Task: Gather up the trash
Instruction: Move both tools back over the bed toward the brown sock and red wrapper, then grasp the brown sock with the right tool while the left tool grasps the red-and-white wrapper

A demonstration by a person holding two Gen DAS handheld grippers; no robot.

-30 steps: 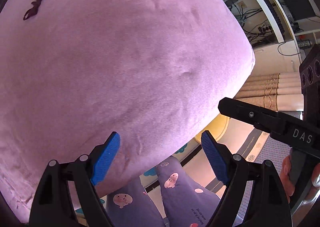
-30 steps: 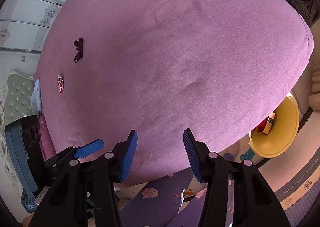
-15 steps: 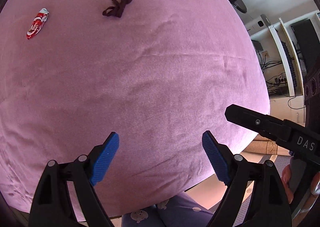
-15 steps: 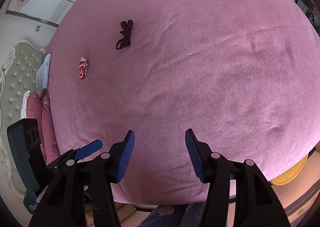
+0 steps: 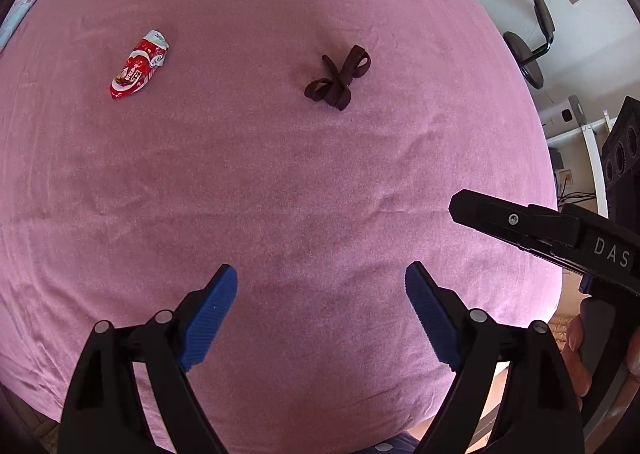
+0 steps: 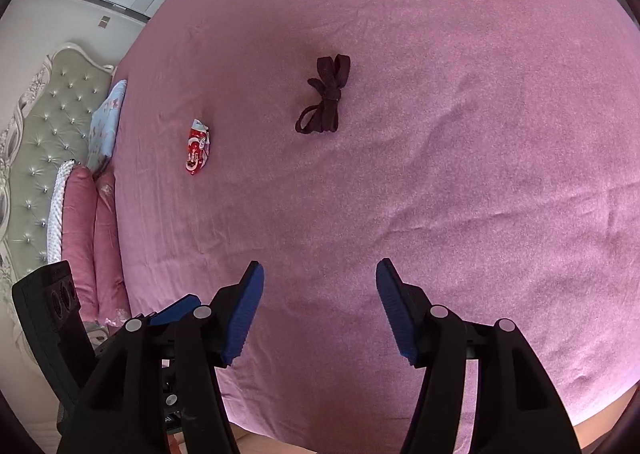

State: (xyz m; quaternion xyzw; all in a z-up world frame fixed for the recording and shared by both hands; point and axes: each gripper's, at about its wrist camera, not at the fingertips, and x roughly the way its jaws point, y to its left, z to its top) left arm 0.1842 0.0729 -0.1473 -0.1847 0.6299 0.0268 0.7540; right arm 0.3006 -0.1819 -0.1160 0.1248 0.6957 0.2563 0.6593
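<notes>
bed [image 5: 280, 194]: pink sheet, fills both views; landmark for all below.
wrapper [image 5: 138, 66]: red/white crumpled snack pack, flat on bed, toward headboard [image 6: 36, 142] side of the lace; apart from it, not touching.
lace [image 5: 338, 80]: dark maroon strip tied in a bow, mid-bed, nearer the far half than the near edge.
L gripper [image 5: 320, 318]: over near part of bed, jaws wide apart, nothing btwn pads; both items well ahead of it.
R gripper [image 6: 318, 314]: also over near part of bed, jaws abt half apart & have just been opening; nothing btwn pads.
step (my read): reach-in twd trash, pre-grasp. Neither item touched yet.
how to do it well: one item per gripper. Wrapper sits L of lace in both views, so L gripper → wrapper, R gripper → lace, no crossing. Come down from above, pads straddling the narrow width, press lightly into sheet so the thin foil gets pinched, not pushed. Avoid snagging sheet folds w/ pad tips.
wrapper axis: long axis runs roughly from near edge of bed twd far edge; torn white end points far, red end points near. Close across short side.
lace axis: bundle lies abt parallel to wrapper, loops at both ends, knot at middle. Grab at the knot; loops will flop.
risk: soft bed gives under push; wrapper may slide.
</notes>
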